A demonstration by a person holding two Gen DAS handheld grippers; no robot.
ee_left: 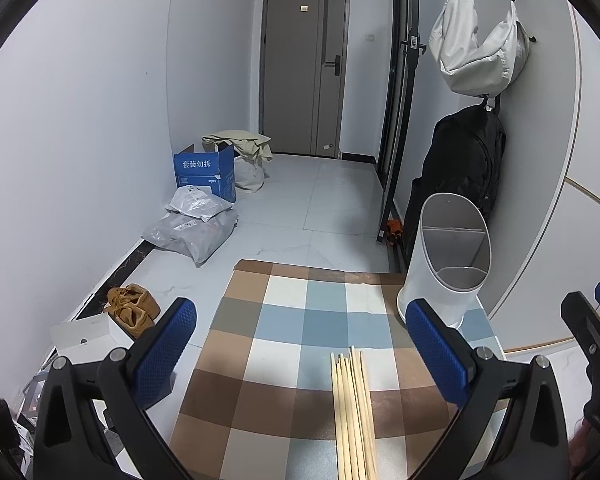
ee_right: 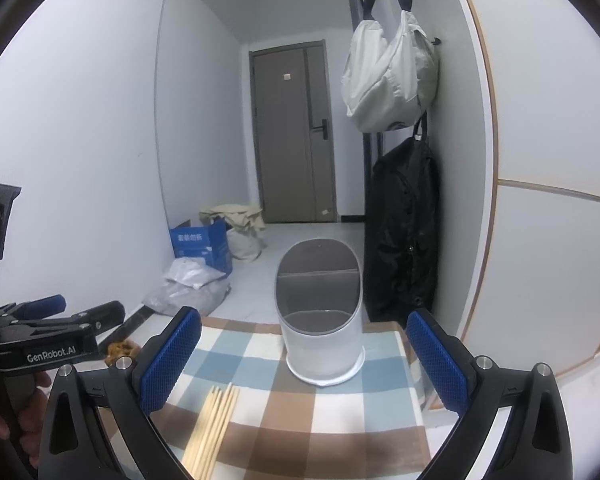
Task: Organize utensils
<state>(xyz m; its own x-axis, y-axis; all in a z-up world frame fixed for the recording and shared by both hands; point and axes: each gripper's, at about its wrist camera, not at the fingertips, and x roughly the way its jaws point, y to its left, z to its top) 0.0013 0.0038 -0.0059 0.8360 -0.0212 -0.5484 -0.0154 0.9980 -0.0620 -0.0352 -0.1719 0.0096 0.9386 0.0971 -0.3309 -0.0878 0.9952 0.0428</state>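
Pale wooden chopsticks [ee_left: 353,412] lie bundled on our checked tablecloth [ee_left: 284,320]; white oval holder [ee_right: 320,312] at far edge; both grippers [ee_left: 300,352] [ee_right: 304,356] agape, empty.

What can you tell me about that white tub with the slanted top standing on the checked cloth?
The holder is a tall white tub, plastic by the look of it, with an oval mouth cut on a slant, higher at the back. Its inside is grey and split by dividers into compartments, all empty as far as can be seen. It stands upright on the far right part of the checked cloth, near the wall. Nothing else touches it: the chopsticks lie apart on the cloth, and both claws are clear of it.
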